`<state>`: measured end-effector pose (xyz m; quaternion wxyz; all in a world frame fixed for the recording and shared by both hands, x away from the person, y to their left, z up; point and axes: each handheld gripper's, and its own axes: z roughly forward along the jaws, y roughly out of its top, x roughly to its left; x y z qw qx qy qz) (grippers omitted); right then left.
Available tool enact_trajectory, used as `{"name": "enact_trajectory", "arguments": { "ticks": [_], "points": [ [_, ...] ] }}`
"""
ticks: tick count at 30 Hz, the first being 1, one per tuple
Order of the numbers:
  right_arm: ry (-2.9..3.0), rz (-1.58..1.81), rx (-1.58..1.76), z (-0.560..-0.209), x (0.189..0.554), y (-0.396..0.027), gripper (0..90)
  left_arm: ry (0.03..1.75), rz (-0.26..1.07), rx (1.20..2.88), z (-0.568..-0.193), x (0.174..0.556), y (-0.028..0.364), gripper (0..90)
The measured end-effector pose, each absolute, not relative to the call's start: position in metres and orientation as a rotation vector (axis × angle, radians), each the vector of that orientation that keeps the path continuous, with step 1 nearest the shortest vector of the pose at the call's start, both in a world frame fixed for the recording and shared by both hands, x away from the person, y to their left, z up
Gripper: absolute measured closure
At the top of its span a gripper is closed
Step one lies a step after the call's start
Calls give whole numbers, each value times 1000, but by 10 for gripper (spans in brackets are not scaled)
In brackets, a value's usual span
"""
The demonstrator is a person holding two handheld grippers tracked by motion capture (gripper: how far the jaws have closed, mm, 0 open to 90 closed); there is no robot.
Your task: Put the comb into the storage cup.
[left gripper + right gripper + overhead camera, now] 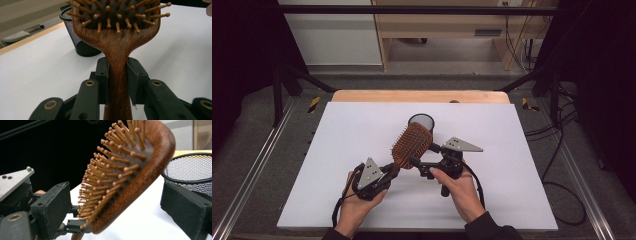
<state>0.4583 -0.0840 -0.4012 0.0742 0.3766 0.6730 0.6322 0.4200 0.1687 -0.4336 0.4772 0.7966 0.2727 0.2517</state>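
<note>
Wooden and bristled with round-tipped pins, the hairbrush (412,145) hangs in the air just in front of the black mesh cup (421,121), tilted so that its head leans toward the cup's rim. The left gripper (388,172) has its jaws pinching the narrow neck of the handle from both sides, as the left gripper view shows plainly. The right gripper (424,159) comes in from the side away from the handle grip, its jaws spread wide with the brush head between them: one pad faces the pins and the other the curved wooden back, and neither pad presses on the brush.

The step in hand looks like a hand-over, or a steadying grip before the brush goes into the cup. To do it well, the right jaws should close on solid wood rather than on the pins, which would flex and let the head slip. Sliding lower toward the rim of the head would give a firmer bite. The left jaws should keep their pinch until the right ones are firmly seated. The white worktop (362,130) around the cup lies bare, so nothing crowds the move.
</note>
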Motion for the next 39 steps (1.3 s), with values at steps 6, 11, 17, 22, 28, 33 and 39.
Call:
{"name": "enact_trajectory", "arguments": {
  "ticks": [6,11,17,22,28,33,39],
  "points": [
    [1998,1933,1137,-394,461,-86,135,649,623,1942,-433,418,166,727],
    [1970,1967,1145,-386,464,-87,157,633,617,1947,-432,417,165,727],
    [1954,1998,1171,-381,467,-85,213,626,630,1940,-431,415,164,727],
    [1941,2015,1189,-380,468,-83,279,633,631,1930,-430,416,165,727],
    [1924,2036,1209,-381,467,-82,351,636,634,1916,-430,416,166,727],
    [1919,2069,1217,-379,466,-82,438,644,637,1908,-430,416,167,728],
    [1893,2095,1246,-374,464,-80,508,652,640,1885,-431,415,167,725]
  ]
}}
